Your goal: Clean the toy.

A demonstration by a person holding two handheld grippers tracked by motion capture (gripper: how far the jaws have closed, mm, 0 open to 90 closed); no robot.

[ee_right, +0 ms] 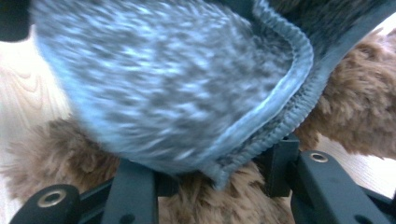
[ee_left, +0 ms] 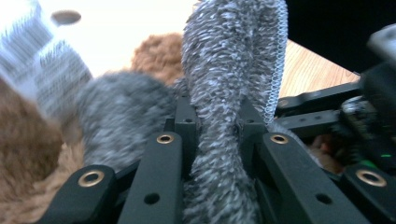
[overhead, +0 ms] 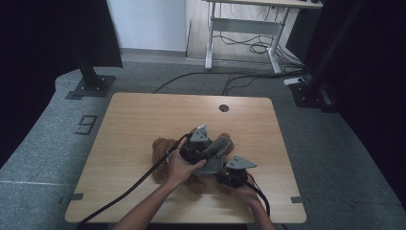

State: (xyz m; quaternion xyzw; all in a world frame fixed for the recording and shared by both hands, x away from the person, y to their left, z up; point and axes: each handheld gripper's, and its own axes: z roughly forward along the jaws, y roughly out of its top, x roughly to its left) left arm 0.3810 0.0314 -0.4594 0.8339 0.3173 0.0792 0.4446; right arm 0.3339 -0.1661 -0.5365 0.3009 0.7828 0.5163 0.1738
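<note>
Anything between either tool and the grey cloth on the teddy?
Nothing visible. The left tool is shut on a bunched fold of the grey knitted cloth; the right tool grips its stitched hem. The brown plush teddy bear lies under the cloth on the wooden table.

Teddy bear (overhead: 160, 149) half under grey cloth (overhead: 218, 146)

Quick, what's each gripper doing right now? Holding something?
Left gripper: closed on the grey fuzzy cloth.
Right gripper: closed on the same cloth's hem, above the brown teddy bear.
</note>
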